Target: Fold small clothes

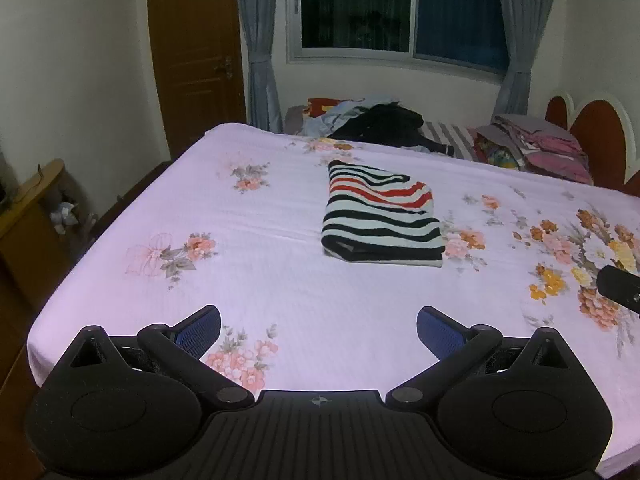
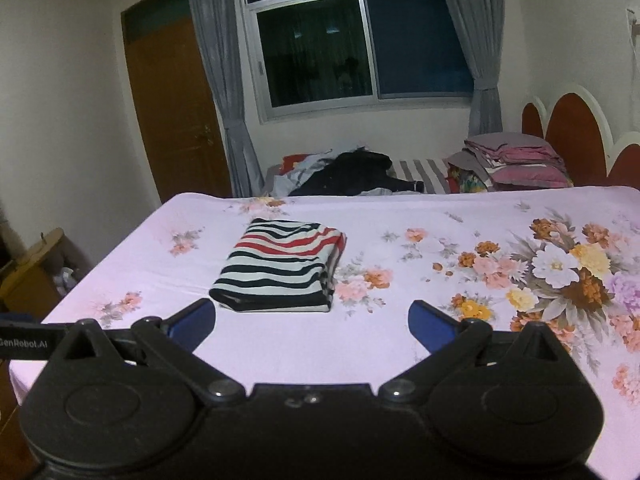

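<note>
A small garment with black, white and red stripes point(image 1: 382, 216) lies folded into a neat rectangle on the floral bed sheet point(image 1: 280, 280); the right wrist view shows the same striped garment point(image 2: 280, 266) just beyond my fingers. My left gripper point(image 1: 319, 330) is open above the near part of the bed, well short of the garment, with nothing between its blue pads point(image 1: 198, 330). My right gripper point(image 2: 312, 326) is open too, close to the garment's near edge without touching it. A black part of the right gripper point(image 1: 618, 286) pokes in at the left view's right edge.
A pile of loose dark and light clothes point(image 2: 344, 176) lies past the bed's far edge, beside a stack of folded pink and grey bedding point(image 2: 516, 160). A red headboard point(image 2: 576, 136) stands at the right, a wooden door point(image 1: 196, 52) and a low cabinet point(image 1: 28, 216) at the left.
</note>
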A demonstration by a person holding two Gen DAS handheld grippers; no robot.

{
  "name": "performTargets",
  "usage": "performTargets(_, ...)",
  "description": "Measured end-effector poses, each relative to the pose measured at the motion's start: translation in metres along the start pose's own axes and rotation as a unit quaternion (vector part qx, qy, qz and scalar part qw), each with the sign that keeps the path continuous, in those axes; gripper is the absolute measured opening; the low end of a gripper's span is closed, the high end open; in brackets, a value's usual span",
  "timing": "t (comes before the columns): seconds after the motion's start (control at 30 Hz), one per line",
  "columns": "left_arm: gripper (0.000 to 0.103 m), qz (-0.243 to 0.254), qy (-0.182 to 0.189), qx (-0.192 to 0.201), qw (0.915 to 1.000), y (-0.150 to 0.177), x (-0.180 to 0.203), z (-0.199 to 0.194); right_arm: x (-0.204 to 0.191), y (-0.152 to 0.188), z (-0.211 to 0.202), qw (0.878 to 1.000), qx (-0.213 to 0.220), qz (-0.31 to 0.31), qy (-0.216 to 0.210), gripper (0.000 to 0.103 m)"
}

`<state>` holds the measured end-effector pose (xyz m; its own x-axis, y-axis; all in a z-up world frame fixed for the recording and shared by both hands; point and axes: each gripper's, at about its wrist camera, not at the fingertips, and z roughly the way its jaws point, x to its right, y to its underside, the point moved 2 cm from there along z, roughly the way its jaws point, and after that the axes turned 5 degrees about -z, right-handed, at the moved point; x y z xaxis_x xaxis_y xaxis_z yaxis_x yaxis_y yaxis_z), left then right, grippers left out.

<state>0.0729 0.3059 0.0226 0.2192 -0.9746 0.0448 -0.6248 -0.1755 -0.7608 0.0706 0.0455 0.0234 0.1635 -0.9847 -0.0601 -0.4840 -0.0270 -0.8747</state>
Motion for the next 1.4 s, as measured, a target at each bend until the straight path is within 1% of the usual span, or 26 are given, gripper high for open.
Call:
performTargets(0.1,0.103,0.000,-0.002,0.004,1.0000,0.002,0.001,-0.008,-0.002,-0.001,-0.006,1.000,0.007,0.001,-0.008,0.103)
performTargets(0.2,0.103,-0.002,0.002,0.008,1.0000,0.003,0.003,-0.013,-0.004,-0.001,-0.013,1.000,0.015,-0.005,-0.007,0.103)
performTargets(0.43,0.103,0.005,0.001,0.017,0.9998,0.004,0.007,-0.022,-0.003,0.002,-0.019,1.000,0.015,-0.003,-0.002,0.103)
performTargets(0.77,0.103,0.007,0.001,0.020,0.9998,0.003,0.009,-0.027,-0.006,0.002,-0.021,1.000,0.015,-0.008,-0.004,0.103)
performTargets(1.4,0.103,0.003,-0.006,0.018,0.9998,0.001,0.003,-0.024,-0.011,0.005,-0.014,1.000,0.007,-0.008,-0.009,0.103)
